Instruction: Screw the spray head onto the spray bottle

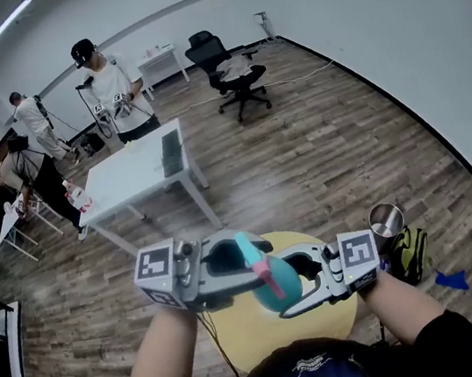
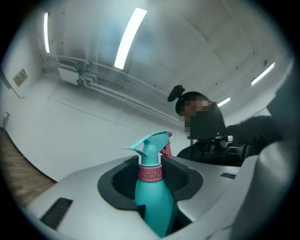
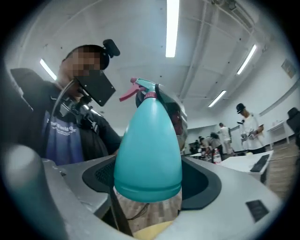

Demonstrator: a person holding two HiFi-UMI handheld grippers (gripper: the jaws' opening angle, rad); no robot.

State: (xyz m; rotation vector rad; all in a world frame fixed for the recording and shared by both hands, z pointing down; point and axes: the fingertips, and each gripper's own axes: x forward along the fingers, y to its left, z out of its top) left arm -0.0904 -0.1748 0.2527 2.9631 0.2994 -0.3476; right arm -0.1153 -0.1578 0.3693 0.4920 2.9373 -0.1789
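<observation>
A teal spray bottle (image 1: pixel 282 291) hangs in the air between my two grippers, above a round yellow table (image 1: pixel 242 337). Its teal spray head (image 2: pixel 151 143) with a pink trigger sits on the neck over a pink collar (image 2: pixel 150 173). My left gripper (image 1: pixel 254 269) comes in from the left. In the left gripper view its black pads (image 2: pixel 183 177) lie against the bottle's neck and shoulder. My right gripper (image 1: pixel 294 282) comes in from the right. In the right gripper view the bottle's wide lower body (image 3: pixel 148 159) fills the space between its pads (image 3: pixel 101 176), with the spray head (image 3: pixel 145 88) at the far end.
A metal cup (image 1: pixel 386 220) and a green and black bag (image 1: pixel 411 255) are beside my right hand. A blue scrap (image 1: pixel 452 280) lies on the wooden floor. Further back stand a white table (image 1: pixel 128 181), an office chair (image 1: pixel 233 70) and several people.
</observation>
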